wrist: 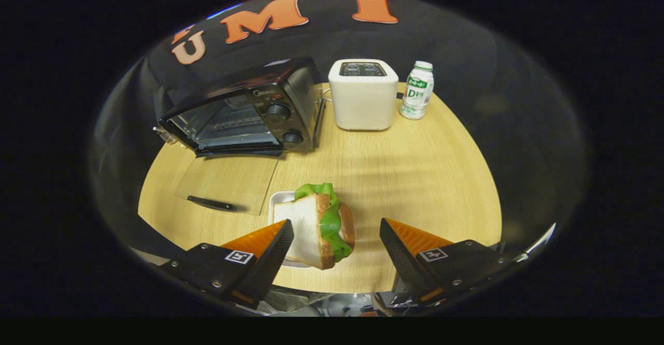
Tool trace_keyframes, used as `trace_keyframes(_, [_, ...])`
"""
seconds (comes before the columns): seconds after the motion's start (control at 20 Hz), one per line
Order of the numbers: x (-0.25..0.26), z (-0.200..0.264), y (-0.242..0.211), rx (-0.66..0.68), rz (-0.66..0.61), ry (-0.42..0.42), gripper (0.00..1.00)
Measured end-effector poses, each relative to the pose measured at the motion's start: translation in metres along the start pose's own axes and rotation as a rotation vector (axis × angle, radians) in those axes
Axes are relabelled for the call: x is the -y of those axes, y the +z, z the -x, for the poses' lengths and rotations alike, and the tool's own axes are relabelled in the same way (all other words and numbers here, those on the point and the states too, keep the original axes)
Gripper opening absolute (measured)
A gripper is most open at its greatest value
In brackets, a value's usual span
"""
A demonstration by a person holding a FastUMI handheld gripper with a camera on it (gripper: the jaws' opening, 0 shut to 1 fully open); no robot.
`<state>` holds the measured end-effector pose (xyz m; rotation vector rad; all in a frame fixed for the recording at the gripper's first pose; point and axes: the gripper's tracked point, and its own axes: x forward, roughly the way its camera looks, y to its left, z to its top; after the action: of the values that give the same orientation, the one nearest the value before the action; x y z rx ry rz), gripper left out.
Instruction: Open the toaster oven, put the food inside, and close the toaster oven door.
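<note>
1. The gripper (pixel 336 241) has its 2 fingers (pixel 270 251) spread wide apart, released, gripping nothing.
2. The sandwich (pixel 317 225) sits between the fingers, close against the left one and well clear of the right one. Whether the left finger touches it cannot be told.
3. The sandwich shows white bread, a brown crust and green lettuce along its top and right side. It rests on a small white tray (pixel 277 199), whose corner shows at the sandwich's 10 o'clock.
4. The oven (pixel 244 109) stands beyond the fingers at 11 o'clock from the sandwich, near the far left rim of the round wooden desk (pixel 415 179).
5. The oven's door (pixel 228 184) is open, lying flat on the desk in front of the oven, with its dark handle (pixel 212 203) at the near end. The door's near edge lies just beside the tray.
6. A wire rack shows inside the oven, and 2 knobs (pixel 285 124) sit on its right panel.
7. A white toaster (pixel 363 96) stands just right of the oven, at 12 o'clock from the sandwich.
8. A small bottle (pixel 417 91) with a green cap stands upright just right of the toaster, at 1 o'clock.
</note>
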<state>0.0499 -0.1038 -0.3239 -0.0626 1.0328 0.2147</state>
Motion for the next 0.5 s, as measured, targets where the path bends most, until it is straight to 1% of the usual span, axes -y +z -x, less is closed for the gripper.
trace_keyframes(0.15, [-0.018,-0.018,-0.01,-0.068,-0.132,0.129,0.99])
trace_keyframes(0.25, [-0.016,-0.027,-0.013,-0.085,-0.143,0.14,0.99])
trace_keyframes(0.35, [-0.017,-0.029,-0.014,-0.107,-0.156,0.145,0.96])
trace_keyframes(0.45, [-0.018,-0.03,-0.014,-0.124,-0.17,0.154,0.82])
trace_keyframes(0.5, [-0.019,-0.026,-0.013,-0.125,-0.179,0.169,0.71])
